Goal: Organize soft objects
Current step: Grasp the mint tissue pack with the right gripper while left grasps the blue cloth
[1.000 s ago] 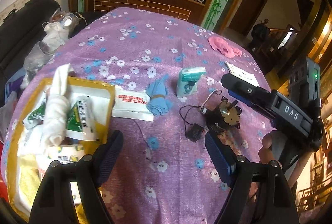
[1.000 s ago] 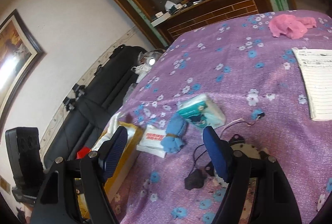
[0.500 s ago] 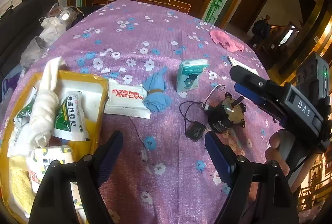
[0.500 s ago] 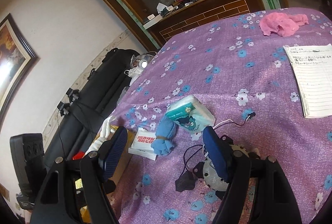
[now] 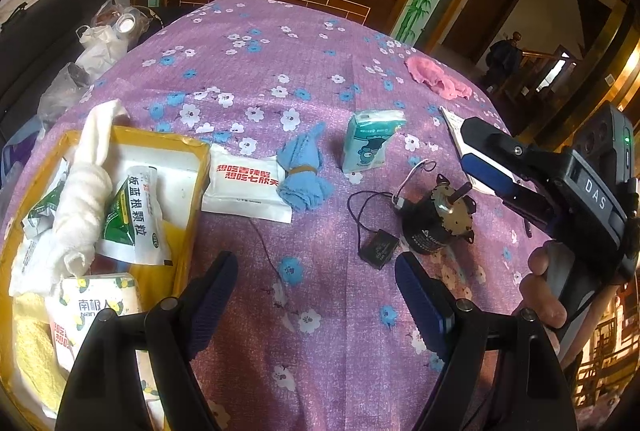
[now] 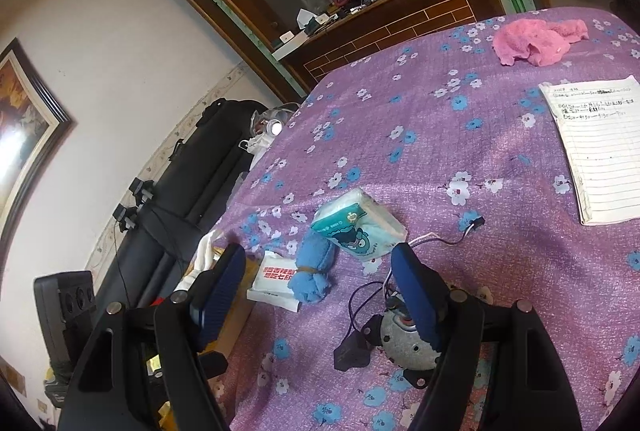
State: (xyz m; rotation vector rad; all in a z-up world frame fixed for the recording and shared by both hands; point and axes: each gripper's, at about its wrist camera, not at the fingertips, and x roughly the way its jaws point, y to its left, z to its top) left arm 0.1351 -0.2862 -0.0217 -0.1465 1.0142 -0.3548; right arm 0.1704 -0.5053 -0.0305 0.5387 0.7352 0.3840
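Both the left gripper (image 5: 316,291) and right gripper (image 6: 318,285) hang wide and empty over the purple floral tablecloth (image 5: 304,71), the rolled blue cloth (image 5: 305,173) lying just right of the yellow tray (image 5: 196,167).

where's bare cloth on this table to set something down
Free: the wide far stretch behind the tissue pack, left of the pink cloth, and the near strip between the box and the motor. Crowded: the box itself, and the middle row from snack packet to motor.
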